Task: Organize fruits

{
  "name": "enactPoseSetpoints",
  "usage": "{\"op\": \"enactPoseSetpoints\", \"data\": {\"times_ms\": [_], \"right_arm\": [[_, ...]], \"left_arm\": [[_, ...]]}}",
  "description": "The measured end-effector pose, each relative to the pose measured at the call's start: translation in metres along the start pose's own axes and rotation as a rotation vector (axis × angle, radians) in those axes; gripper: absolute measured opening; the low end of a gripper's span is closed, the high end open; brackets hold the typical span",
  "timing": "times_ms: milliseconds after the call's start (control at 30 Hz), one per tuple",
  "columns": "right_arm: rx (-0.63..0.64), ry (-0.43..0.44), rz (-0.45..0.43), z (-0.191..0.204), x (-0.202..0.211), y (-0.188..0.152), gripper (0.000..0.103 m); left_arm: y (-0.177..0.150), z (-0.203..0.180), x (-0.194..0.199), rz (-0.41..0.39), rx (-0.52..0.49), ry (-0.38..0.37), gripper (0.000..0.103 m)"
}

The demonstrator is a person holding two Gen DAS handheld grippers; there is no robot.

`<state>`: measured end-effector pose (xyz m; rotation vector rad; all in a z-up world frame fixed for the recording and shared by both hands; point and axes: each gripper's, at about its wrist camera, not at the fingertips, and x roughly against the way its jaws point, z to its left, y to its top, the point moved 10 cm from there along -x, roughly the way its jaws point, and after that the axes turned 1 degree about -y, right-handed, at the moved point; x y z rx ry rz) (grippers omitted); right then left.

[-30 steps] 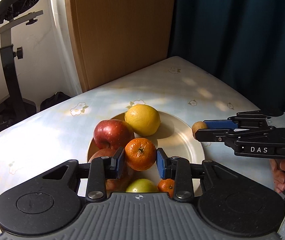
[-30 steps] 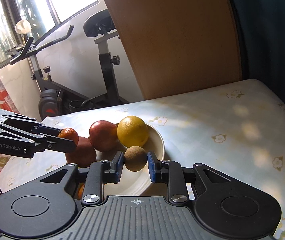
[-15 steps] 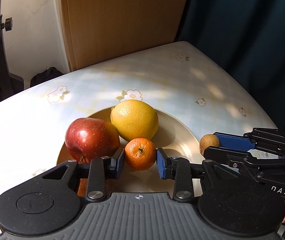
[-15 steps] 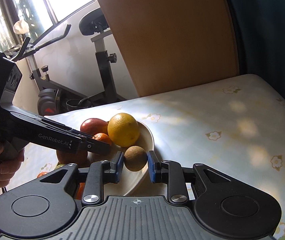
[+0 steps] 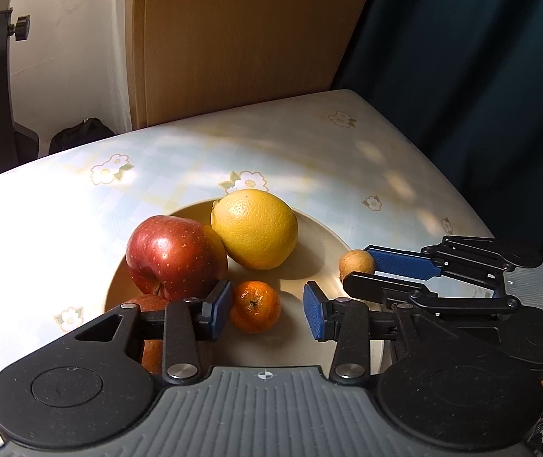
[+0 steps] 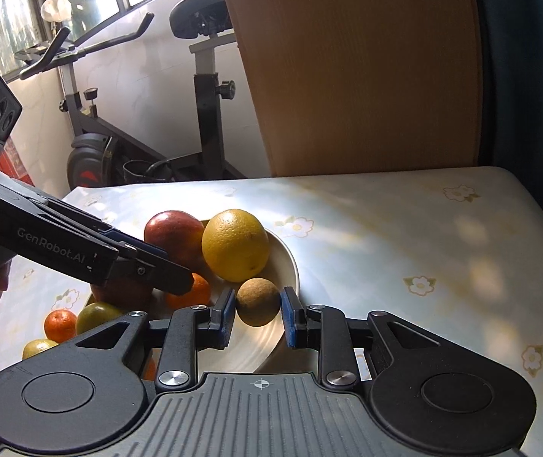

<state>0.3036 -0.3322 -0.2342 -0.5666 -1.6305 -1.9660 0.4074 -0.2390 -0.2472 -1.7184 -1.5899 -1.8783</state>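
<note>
A cream plate (image 5: 320, 236) holds a red apple (image 5: 174, 253), a yellow orange (image 5: 254, 228) and a small mandarin (image 5: 256, 306). My left gripper (image 5: 267, 308) is open; the mandarin lies on the plate between its blue pads, against the left pad and clear of the right one. My right gripper (image 6: 258, 310) is shut on a brown kiwi (image 6: 258, 301) and holds it over the plate's right rim (image 6: 290, 266). The kiwi also shows in the left wrist view (image 5: 355, 262). The left gripper (image 6: 149, 262) reaches in from the left in the right wrist view.
A second mandarin (image 6: 59, 323) and two green-yellow fruits (image 6: 96, 316) lie on the floral tablecloth (image 6: 404, 247) left of the plate. A wooden chair back (image 6: 359, 64) stands behind the table. An exercise bike (image 6: 195, 76) is beyond it. A dark curtain (image 5: 480, 76) hangs at the right.
My left gripper has lowered to the plate and opened, letting go of the mandarin. My right gripper has kept hold of the kiwi and stayed over the plate's rim.
</note>
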Motion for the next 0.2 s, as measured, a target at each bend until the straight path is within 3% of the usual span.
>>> {"op": "enactPoseSetpoints", "data": {"times_ms": [200], "right_arm": [[0.067, -0.027, 0.042, 0.007, -0.023, 0.005, 0.024]], "left_arm": [[0.003, 0.001, 0.030, -0.072, 0.020, -0.038, 0.044]]}}
